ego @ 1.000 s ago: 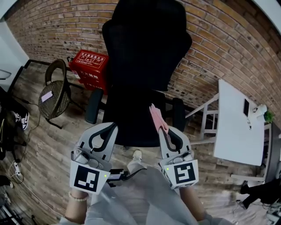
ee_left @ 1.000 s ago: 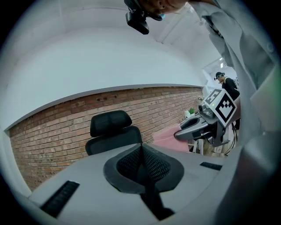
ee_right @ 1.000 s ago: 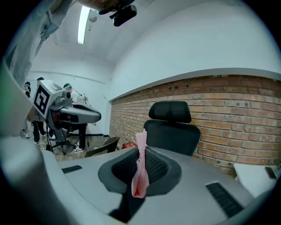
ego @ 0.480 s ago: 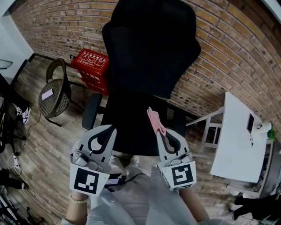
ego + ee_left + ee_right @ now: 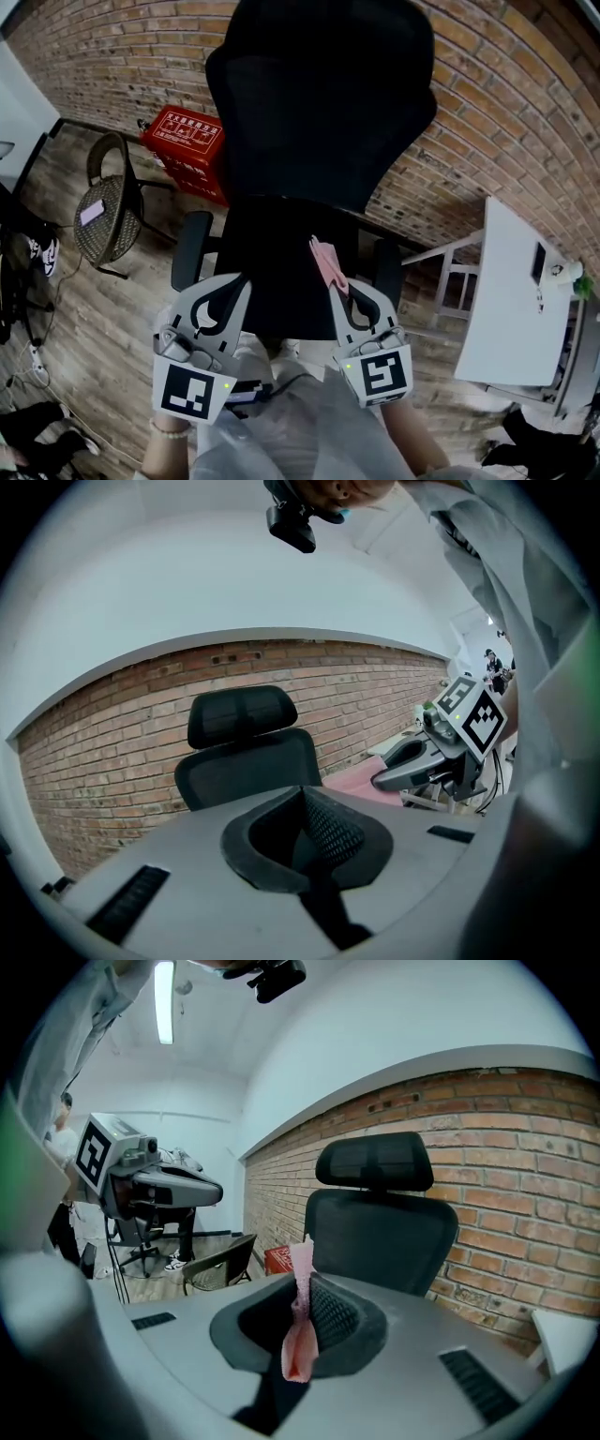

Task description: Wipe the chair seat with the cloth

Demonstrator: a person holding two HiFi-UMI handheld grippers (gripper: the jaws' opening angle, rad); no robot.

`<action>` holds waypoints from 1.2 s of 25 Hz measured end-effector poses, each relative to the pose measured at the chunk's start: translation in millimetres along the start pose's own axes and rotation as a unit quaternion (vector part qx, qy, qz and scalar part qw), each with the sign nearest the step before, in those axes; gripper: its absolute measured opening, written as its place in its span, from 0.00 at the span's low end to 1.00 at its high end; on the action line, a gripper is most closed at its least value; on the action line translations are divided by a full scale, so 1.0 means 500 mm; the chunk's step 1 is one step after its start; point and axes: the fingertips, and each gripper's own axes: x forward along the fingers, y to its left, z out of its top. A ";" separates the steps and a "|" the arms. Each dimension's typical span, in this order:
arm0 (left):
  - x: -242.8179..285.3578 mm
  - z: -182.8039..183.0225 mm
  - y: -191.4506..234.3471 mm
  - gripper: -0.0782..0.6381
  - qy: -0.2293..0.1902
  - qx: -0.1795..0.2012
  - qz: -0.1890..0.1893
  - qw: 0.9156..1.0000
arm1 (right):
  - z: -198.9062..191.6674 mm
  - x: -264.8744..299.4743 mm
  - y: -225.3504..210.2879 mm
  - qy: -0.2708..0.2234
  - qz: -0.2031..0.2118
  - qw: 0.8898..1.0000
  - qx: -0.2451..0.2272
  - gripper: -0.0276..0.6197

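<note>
Pink cloth (image 5: 328, 264) stood clamped between the fingers of the right gripper (image 5: 337, 287), its long axis running along them and its free end pointing ahead toward the backrest (image 5: 319, 103). The black chair seat (image 5: 272, 253) lay just ahead and below, nearest that hand. The left gripper (image 5: 241, 284), its fingers together on nothing, hovered alongside over the seat's front edge.
</note>
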 end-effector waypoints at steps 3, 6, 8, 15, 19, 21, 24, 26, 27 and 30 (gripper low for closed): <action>0.027 -0.029 0.023 0.13 0.003 -0.009 -0.006 1.000 | -0.021 0.032 -0.008 0.018 -0.011 1.000 0.012 0.13; 0.061 -0.067 0.040 0.13 0.010 -0.014 -0.017 1.000 | -0.050 0.068 -0.025 0.031 -0.025 0.999 0.019 0.13; 0.080 -0.095 0.046 0.13 0.017 -0.015 -0.026 0.999 | -0.076 0.090 -0.032 0.042 -0.031 0.998 0.025 0.13; 0.173 -0.191 0.070 0.13 0.023 -0.038 -0.024 0.999 | -0.191 0.179 -0.081 0.080 -0.058 0.993 0.060 0.13; 0.242 -0.259 0.066 0.13 0.036 -0.044 -0.037 0.998 | -0.273 0.238 -0.118 0.095 -0.084 0.990 0.064 0.13; 0.271 -0.294 0.063 0.13 0.040 -0.047 -0.043 0.997 | -0.319 0.265 -0.134 0.111 -0.098 0.986 0.072 0.13; 0.318 -0.344 0.063 0.13 0.039 -0.053 -0.050 0.997 | -0.389 0.306 -0.167 0.132 -0.120 0.981 0.075 0.13; 0.348 -0.380 0.061 0.13 0.043 -0.053 -0.053 0.996 | -0.438 0.331 -0.193 0.144 -0.137 0.977 0.076 0.13; 0.362 -0.398 0.060 0.13 0.046 -0.052 -0.054 0.996 | -0.461 0.342 -0.206 0.149 -0.146 0.975 0.077 0.13; 0.401 -0.448 0.060 0.13 0.050 -0.044 -0.055 0.996 | -0.534 0.375 -0.245 0.168 -0.170 0.968 0.078 0.13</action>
